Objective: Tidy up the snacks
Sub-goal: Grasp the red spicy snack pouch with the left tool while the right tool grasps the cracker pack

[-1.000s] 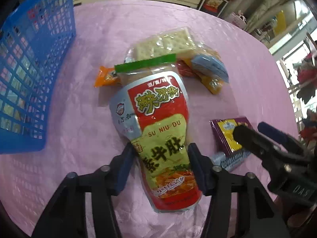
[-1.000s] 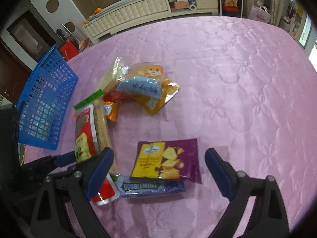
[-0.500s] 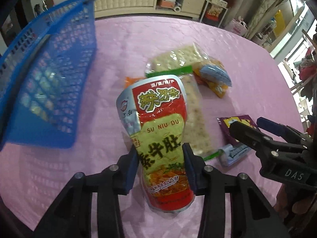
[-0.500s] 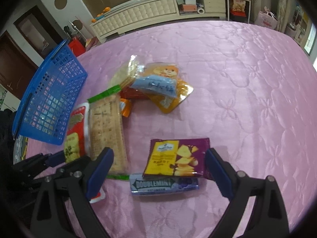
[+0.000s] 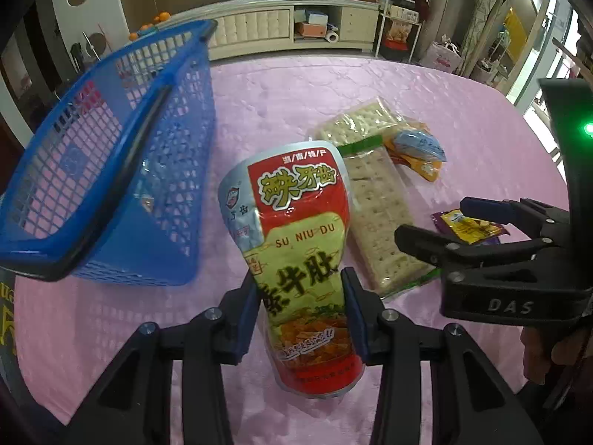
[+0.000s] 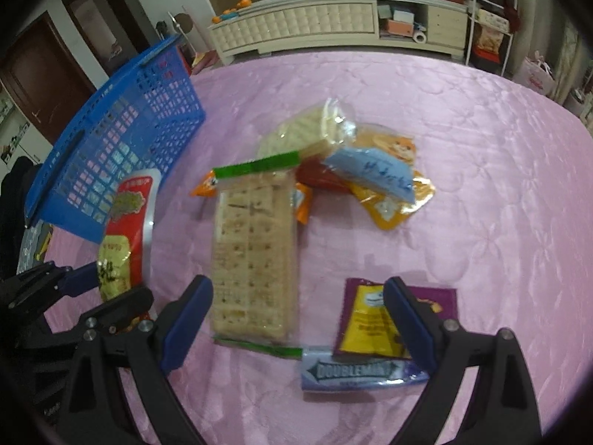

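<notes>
My left gripper [image 5: 302, 304] is shut on a red and yellow snack pouch [image 5: 296, 237], which hangs lifted off the pink tablecloth beside the blue basket [image 5: 111, 170]. From the right wrist view the same pouch [image 6: 124, 233] shows at the left, with the basket [image 6: 111, 141] behind it. My right gripper [image 6: 298, 322] stands open above the near end of a long cracker pack [image 6: 254, 256]. A purple chip bag [image 6: 374, 320] lies behind its right finger, and a Doublemint gum pack [image 6: 357, 371] lies just in front.
Farther back lies a pile of small packets: a second cracker pack [image 6: 307, 129], a blue sachet [image 6: 374, 174] and orange pouches [image 6: 393, 204]. A pink quilted cloth [image 6: 481, 185] covers the table. A white cabinet [image 6: 315, 26] stands beyond the far edge.
The left gripper closed on the red pouch and lifted it off the crackers, carrying it toward the blue basket. The right gripper slid left, from over the purple bag to over the long cracker pack.
</notes>
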The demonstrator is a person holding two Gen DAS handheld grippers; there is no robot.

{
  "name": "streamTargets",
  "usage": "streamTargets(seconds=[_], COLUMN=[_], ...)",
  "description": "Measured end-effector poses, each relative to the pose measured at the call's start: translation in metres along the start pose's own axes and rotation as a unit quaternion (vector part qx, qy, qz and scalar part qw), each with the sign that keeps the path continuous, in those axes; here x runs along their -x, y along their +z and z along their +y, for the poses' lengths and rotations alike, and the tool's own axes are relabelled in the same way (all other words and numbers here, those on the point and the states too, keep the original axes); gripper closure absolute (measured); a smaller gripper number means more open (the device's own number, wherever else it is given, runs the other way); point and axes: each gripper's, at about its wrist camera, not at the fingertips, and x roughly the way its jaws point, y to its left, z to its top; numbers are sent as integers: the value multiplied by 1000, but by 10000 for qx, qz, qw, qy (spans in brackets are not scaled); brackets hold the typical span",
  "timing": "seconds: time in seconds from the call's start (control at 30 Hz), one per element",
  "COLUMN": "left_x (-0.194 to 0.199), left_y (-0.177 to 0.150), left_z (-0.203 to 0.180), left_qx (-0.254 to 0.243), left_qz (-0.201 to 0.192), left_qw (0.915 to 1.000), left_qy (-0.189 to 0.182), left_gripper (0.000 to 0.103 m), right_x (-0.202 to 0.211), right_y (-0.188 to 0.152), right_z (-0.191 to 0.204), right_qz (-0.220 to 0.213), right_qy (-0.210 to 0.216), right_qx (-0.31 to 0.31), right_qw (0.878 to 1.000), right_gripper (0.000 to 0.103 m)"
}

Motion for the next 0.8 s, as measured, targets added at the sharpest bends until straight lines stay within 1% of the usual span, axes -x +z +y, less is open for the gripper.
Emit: streamTargets(seconds=[0.1, 0.17, 0.3, 0.37, 0.47, 0.57, 0.8], left_x=[2, -1, -4, -5, -10, -13, -17], left_y=[-4, -7, -11, -12, -13, -15, -16], left_z=[1, 1, -1, -3, 0, 3, 5], left_qx=[-125, -180, -283, -269, -115, -91, 8], left_qz=[-114, -109, -219, -281, -212, -198, -235], left_qw=[9997, 9997, 9988, 9985, 9992, 9990, 9988], left_qy=[163, 141, 321, 393, 334, 388, 425], left_gripper=[63, 63, 63, 63, 63, 63, 63], right_x=[-8, -13, -18, -21, -25, -32, -44], right_y=[-2, -4, -4, -1, 6, 10, 8], right_z=[8, 9, 12, 15, 22, 26, 40], right_qz=[102, 147, 153, 152, 147, 202, 261], right_qy=[-174, -244, -258, -225, -305, -214, -414], right_qx=[198, 272, 365, 417, 491, 443, 643], right_qw=[9996, 9992, 9989, 9988, 9982, 9986, 9967], right_gripper=[8, 8, 8, 8, 8, 8, 8])
